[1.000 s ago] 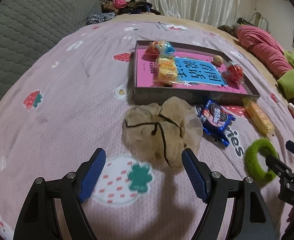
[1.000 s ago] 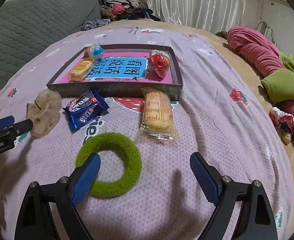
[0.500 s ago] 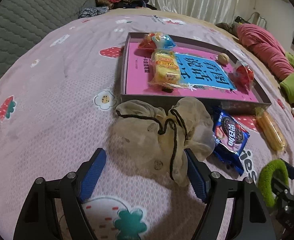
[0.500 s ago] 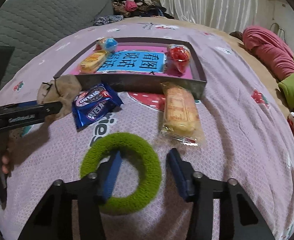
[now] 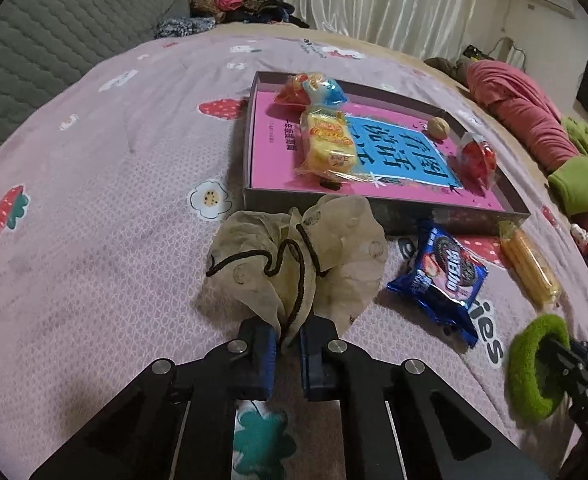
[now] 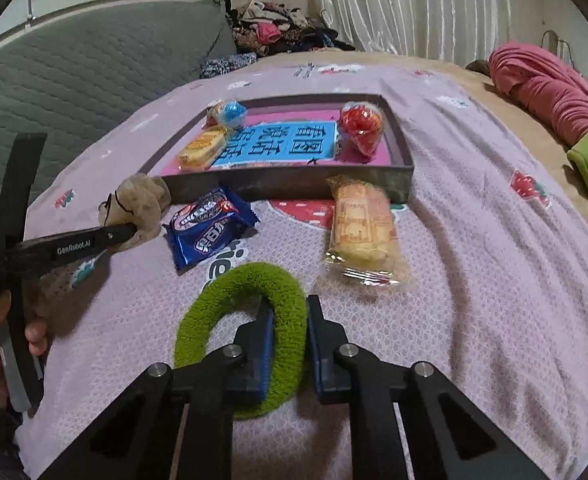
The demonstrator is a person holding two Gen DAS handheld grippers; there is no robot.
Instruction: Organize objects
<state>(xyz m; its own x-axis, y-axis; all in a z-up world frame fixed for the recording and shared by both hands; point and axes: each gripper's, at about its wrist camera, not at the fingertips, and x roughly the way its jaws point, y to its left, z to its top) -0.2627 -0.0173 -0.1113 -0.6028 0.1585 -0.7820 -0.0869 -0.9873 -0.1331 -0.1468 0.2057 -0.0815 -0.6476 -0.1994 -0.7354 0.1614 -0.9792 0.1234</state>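
On the pink strawberry-print bedspread (image 5: 93, 184), a blue foil cookie packet (image 6: 209, 228) and a clear-wrapped yellow wafer pack (image 6: 360, 228) lie just in front of the shallow dark cardboard box (image 6: 294, 188). Inside the box, on a pink and blue printed sheet (image 5: 398, 152), sit a yellow cake pack (image 5: 328, 142), two red-wrapped sweets and a walnut (image 5: 438, 127). The left gripper (image 5: 287, 340) is pinched tight on the beige sheer drawstring pouch (image 5: 298, 256). The right gripper (image 6: 289, 336) is clamped across the fuzzy green ring (image 6: 249, 320).

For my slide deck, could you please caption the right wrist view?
Right gripper shut on the green fuzzy ring, with snack packets beside a dark tray on the pink bedspread.
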